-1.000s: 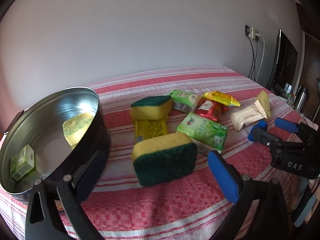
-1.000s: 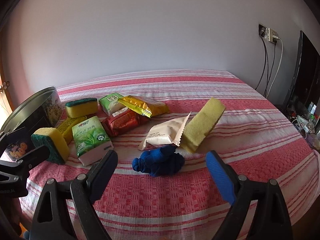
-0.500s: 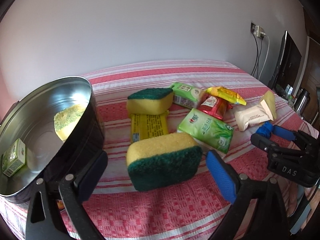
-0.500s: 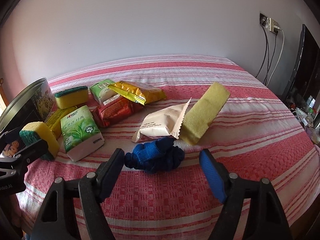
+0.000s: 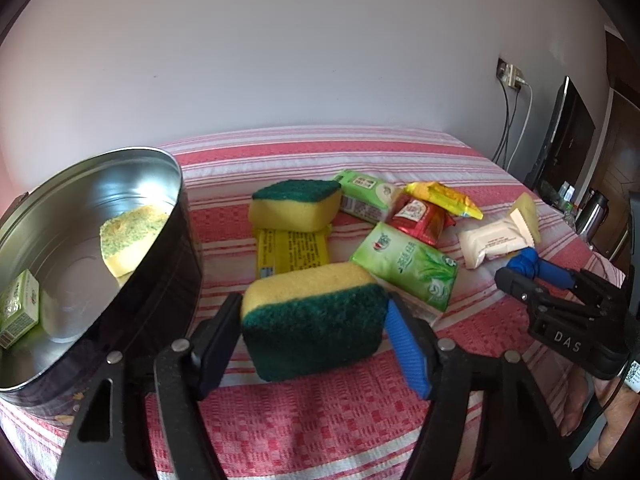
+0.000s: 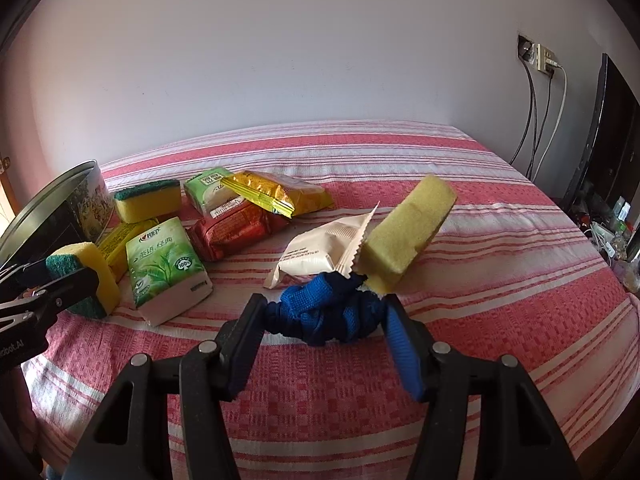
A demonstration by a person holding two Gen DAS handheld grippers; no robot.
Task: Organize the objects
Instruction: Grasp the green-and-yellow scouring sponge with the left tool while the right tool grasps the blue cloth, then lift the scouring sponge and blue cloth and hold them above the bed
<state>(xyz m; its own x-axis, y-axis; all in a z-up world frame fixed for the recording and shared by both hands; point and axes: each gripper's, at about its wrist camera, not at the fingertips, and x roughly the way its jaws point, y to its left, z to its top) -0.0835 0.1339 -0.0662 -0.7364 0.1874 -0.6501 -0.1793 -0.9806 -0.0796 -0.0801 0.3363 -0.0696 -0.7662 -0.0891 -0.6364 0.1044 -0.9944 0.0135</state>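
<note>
My left gripper (image 5: 314,326) has its fingers against both sides of a yellow sponge with a green scouring face (image 5: 316,320) that rests on the striped cloth; this sponge also shows in the right wrist view (image 6: 86,276). My right gripper (image 6: 324,316) has its fingers on both sides of a blue bunched cloth (image 6: 326,312) on the bed, touching it. A round metal tin (image 5: 120,248) stands at the left, holding a worn sponge (image 5: 130,236) and a small green box (image 5: 18,314).
Between the grippers lie a second green-topped sponge (image 5: 296,208), a yellow packet (image 5: 292,252), green tissue packs (image 5: 406,266), a red packet (image 5: 420,218), an orange snack bag (image 6: 276,192), a cream wrapper (image 6: 324,250) and a plain yellow sponge (image 6: 408,236). Wall behind; cables and dark furniture right.
Both grippers moved forward and closed in: the left fingers now press the near sponge's sides, the right fingers now flank and touch the blue cloth.
</note>
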